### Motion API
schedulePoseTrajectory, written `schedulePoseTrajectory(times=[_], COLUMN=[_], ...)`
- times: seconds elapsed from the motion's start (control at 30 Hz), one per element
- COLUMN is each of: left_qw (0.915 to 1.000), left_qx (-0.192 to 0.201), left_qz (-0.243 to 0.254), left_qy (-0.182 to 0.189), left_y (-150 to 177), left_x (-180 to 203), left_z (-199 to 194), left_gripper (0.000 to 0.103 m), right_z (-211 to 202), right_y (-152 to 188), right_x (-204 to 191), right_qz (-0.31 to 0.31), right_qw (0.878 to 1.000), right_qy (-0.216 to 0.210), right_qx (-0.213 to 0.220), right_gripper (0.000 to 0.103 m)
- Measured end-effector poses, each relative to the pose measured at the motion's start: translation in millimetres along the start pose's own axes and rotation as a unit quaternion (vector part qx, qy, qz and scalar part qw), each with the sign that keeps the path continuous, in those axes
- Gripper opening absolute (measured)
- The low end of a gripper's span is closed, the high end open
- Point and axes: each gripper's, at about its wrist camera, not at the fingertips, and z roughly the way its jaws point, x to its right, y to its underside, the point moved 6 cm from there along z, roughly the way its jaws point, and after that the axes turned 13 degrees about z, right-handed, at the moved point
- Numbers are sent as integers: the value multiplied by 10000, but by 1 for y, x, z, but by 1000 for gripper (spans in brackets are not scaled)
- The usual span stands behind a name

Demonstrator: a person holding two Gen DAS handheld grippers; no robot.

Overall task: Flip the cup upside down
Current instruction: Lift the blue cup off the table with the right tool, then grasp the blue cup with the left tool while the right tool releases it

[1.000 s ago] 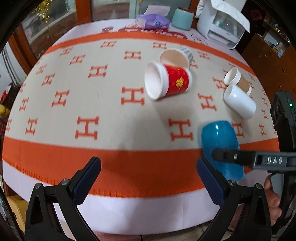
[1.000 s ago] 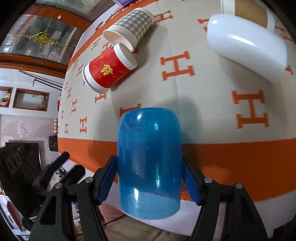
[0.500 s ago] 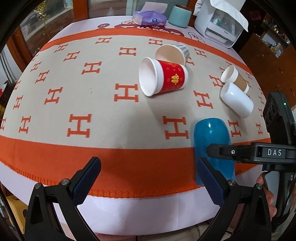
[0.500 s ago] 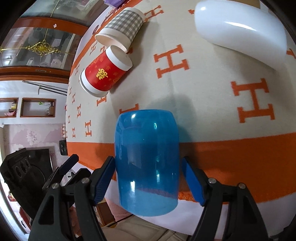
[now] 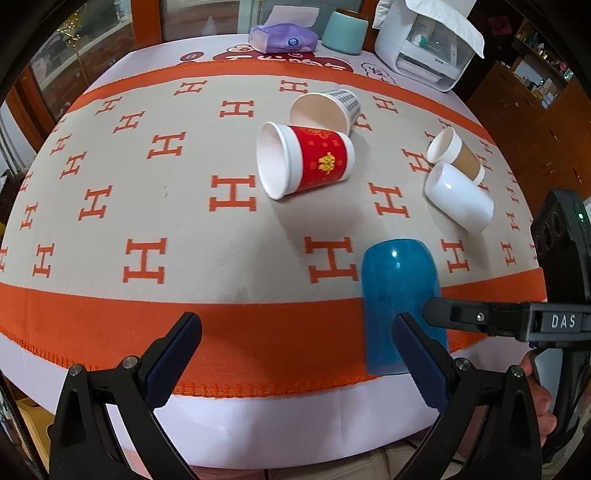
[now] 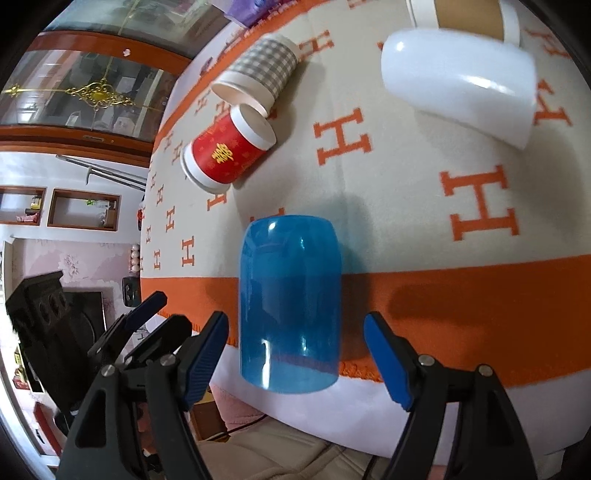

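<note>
A translucent blue cup (image 6: 290, 310) stands upside down, mouth down, near the front edge of the table; it also shows in the left wrist view (image 5: 400, 302). My right gripper (image 6: 295, 358) is open, its blue pads apart from the cup's sides. My left gripper (image 5: 295, 354) is open and empty over the front edge, left of the cup.
A red paper cup (image 5: 306, 160), a checked cup (image 5: 327, 110), a brown-sleeved cup (image 5: 456, 155) and a white cup (image 5: 460, 201) lie on their sides on the H-patterned cloth (image 5: 147, 206). A tissue pack (image 5: 282, 37), a teal jar (image 5: 345, 31) and a white appliance (image 5: 424, 44) stand at the back.
My right gripper's jaws have opened off the blue cup and drawn back a little. The cup stays standing mouth down. The left gripper has held still.
</note>
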Motion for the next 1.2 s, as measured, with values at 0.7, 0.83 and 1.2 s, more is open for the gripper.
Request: schedulePoseTrajectory(times=[0.7, 0.83, 1.2], left_qw=[9821, 9828, 9788], left_qx=[-812, -1089, -1671], left_qz=[-67, 59, -128], left_qy=[1699, 1488, 1181], left_y=[-40, -45, -50], left_x=[72, 80, 86], left_z=[23, 47, 98], left_gripper=[102, 102, 101], right_z=[-83, -73, -50], right_y=[0, -3, -17], right_x=[25, 34, 54], right_qz=[-955, -904, -712], right_qw=[9765, 9796, 9876], right_qy=[719, 651, 419], right_qx=[1794, 1674, 1332], right_gripper=[35, 35, 35])
